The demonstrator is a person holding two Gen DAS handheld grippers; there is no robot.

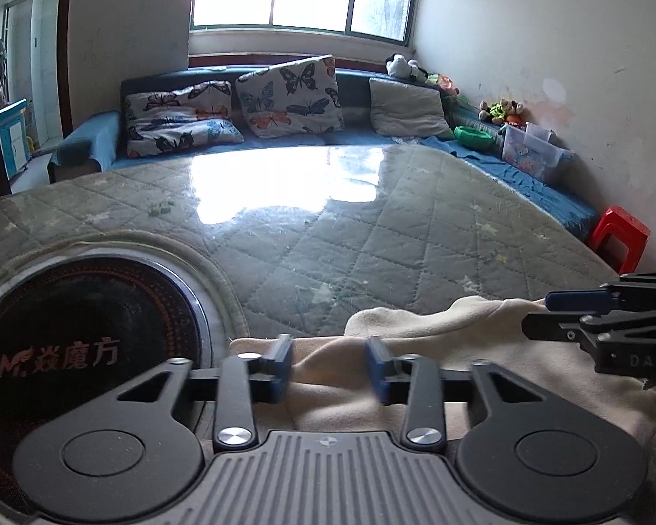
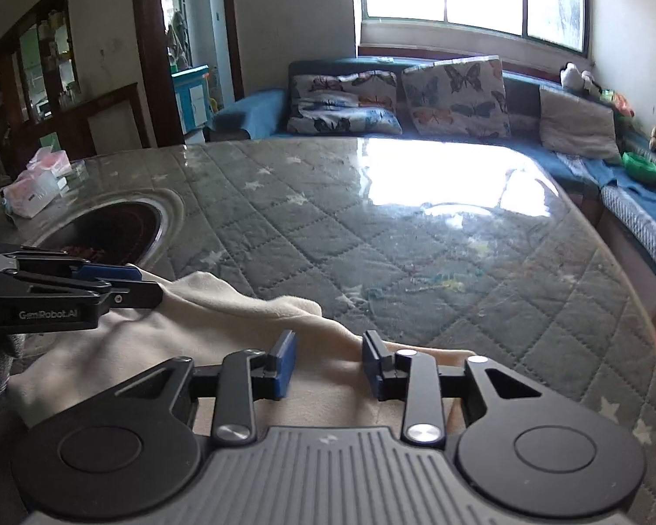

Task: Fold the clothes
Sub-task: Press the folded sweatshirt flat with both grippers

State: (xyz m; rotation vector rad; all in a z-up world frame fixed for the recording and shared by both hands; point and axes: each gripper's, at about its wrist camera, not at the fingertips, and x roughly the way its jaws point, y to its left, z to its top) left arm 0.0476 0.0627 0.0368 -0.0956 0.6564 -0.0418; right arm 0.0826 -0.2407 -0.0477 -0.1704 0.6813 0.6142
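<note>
- A cream garment (image 1: 415, 341) lies rumpled at the near edge of the desk (image 2: 371, 236), which wears a quilted grey cover under a glossy sheet.
- The left tool (image 1: 330, 365) hovers over the cloth's left part, its blue pads (image 1: 282, 361) spread apart with nothing between them.
- The right tool (image 2: 328, 361) hangs over the cloth's right part, equally parted and gripping nothing (the fabric only shows through the gap).
- A round black hob (image 1: 87, 341) is sunk into the desk just left of the garment.
- Beyond the desk stands a blue sofa (image 1: 109, 131) with butterfly cushions (image 1: 291, 94).
</note>
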